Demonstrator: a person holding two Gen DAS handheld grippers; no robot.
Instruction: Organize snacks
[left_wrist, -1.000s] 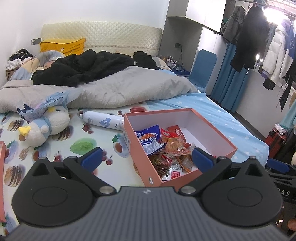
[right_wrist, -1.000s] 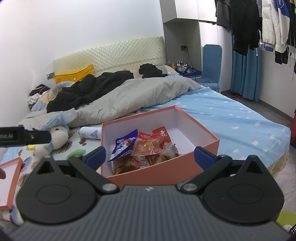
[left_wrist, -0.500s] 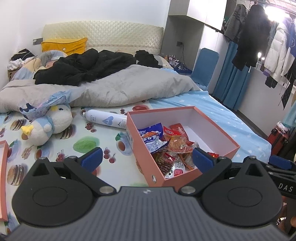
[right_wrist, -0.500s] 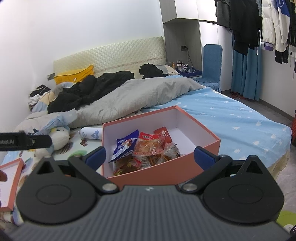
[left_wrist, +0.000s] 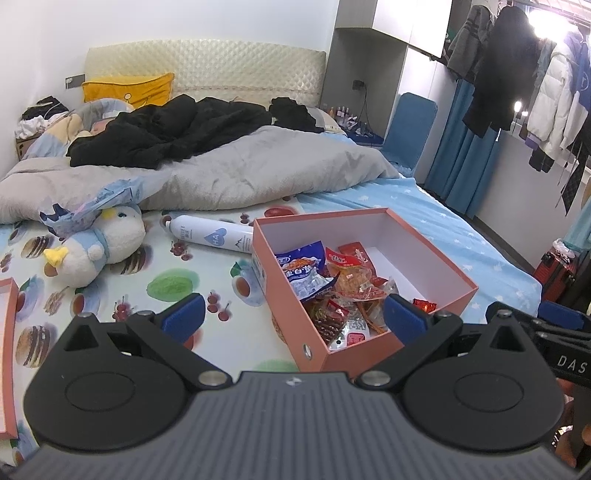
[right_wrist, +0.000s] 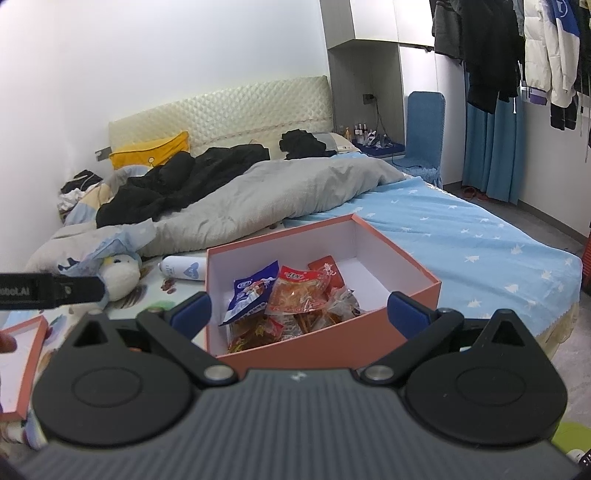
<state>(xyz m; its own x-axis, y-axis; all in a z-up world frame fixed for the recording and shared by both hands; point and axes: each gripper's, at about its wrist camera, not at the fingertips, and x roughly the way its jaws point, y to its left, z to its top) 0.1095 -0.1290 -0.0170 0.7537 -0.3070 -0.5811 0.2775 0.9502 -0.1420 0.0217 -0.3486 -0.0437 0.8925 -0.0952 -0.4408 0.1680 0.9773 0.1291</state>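
Your left gripper (left_wrist: 291, 317) and right gripper (right_wrist: 299, 308) gape empty before the box (left_wrist: 291, 291); the white bottle (left_wrist: 210, 234) reads "HA".

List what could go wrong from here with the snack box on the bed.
1. The box sits on soft bedding near the bed's edge; a push from either gripper could tip or slide it off.
2. The snacks lie in a loose overlapping heap, so open jaws could pinch two packets at once or crush one.
3. The bottle lies on its side against the box's far corner; shifting the box could set it rolling.
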